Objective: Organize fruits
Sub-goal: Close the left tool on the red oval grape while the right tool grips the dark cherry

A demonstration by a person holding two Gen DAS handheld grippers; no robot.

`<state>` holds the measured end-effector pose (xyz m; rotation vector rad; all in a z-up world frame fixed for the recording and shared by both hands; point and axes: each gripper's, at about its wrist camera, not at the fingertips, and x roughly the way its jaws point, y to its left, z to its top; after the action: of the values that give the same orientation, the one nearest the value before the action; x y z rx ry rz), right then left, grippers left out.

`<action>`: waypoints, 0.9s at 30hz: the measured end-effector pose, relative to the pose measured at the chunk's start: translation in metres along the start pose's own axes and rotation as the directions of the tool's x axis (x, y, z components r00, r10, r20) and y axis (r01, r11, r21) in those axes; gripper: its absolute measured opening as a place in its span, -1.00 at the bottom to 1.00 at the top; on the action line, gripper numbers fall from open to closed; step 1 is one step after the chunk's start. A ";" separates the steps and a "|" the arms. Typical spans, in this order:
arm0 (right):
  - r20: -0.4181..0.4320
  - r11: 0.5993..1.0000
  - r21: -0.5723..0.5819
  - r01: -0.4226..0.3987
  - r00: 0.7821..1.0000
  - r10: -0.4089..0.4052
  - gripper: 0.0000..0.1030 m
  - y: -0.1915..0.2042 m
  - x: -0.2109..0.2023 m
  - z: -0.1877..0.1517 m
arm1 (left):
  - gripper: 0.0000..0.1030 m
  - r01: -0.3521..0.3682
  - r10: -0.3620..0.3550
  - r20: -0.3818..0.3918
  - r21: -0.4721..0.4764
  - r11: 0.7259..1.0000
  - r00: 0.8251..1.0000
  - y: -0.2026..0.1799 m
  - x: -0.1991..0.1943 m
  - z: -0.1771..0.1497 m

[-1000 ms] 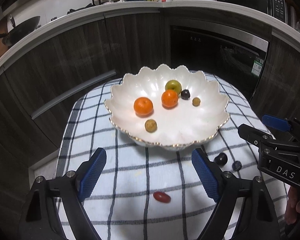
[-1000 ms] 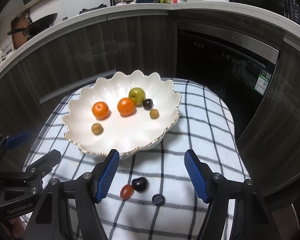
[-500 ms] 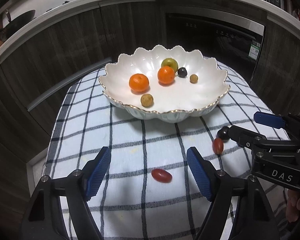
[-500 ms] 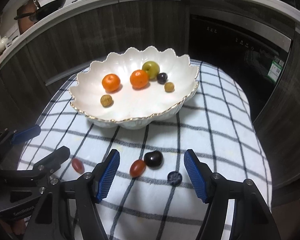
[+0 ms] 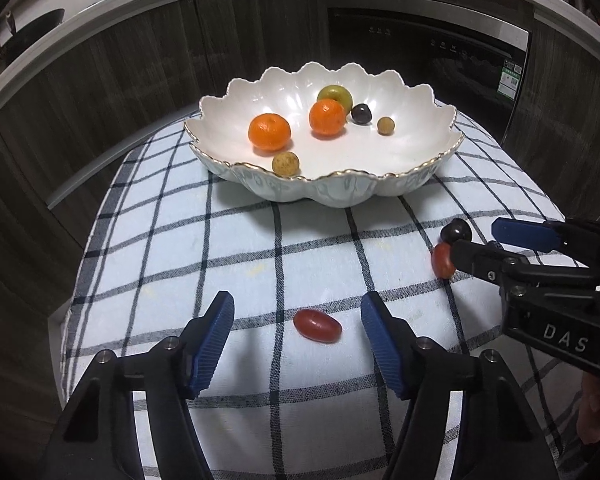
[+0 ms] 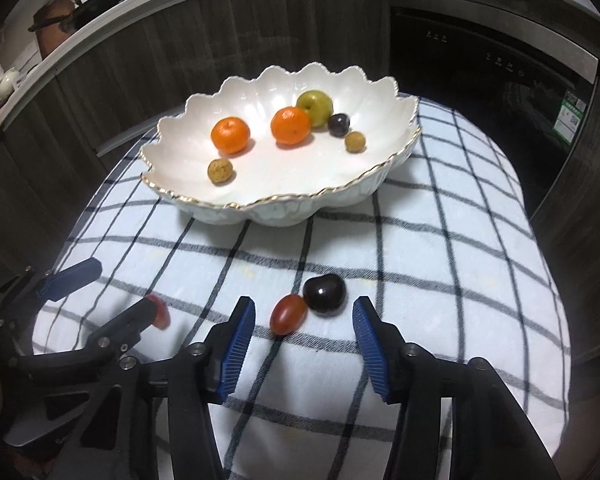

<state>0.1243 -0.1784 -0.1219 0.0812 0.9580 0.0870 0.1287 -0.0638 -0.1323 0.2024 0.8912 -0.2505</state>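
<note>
A white scalloped bowl (image 5: 328, 178) (image 6: 276, 200) holds two oranges, a green fruit, a dark fruit and two small tan ones. On the checked cloth a red grape tomato (image 5: 318, 325) lies between the fingers of my left gripper (image 5: 298, 322). Its jaws are closing and the pads stand clear of the tomato. My right gripper (image 6: 304, 320) is closing too, with a second red tomato (image 6: 287, 314) and a dark plum (image 6: 324, 294) side by side between its untouching pads. The left gripper (image 6: 120, 290) partly hides the first tomato (image 6: 160, 316) in the right wrist view.
The blue-and-white checked cloth (image 5: 260, 248) covers a small rounded table that drops off on every side. Dark wood cabinets and a black oven (image 6: 500, 64) stand behind. A pan (image 6: 96, 4) rests on the counter above. A hand (image 5: 596, 412) shows at the right edge.
Both grippers have come down toward the cloth and their jaws have narrowed. The tomato now lies between the left fingers, the second tomato and plum between the right fingers.
</note>
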 end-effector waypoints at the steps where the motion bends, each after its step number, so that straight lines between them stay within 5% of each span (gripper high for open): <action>1: -0.002 1.000 -0.002 0.001 1.000 -0.001 -0.02 0.001 0.001 0.000 | 0.20 0.001 -0.001 -0.002 -0.001 1.000 1.000 0.000 0.001 -0.001; 27: -0.025 0.993 0.120 -0.005 1.000 0.008 -0.18 -0.023 0.039 0.012 | -0.32 0.038 -0.042 -0.060 -0.065 0.997 0.997 -0.002 0.026 -0.008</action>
<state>0.1568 -0.1971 -0.1493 0.1944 0.9886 0.0368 0.1379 -0.0673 -0.1576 0.1335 0.9640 -0.2540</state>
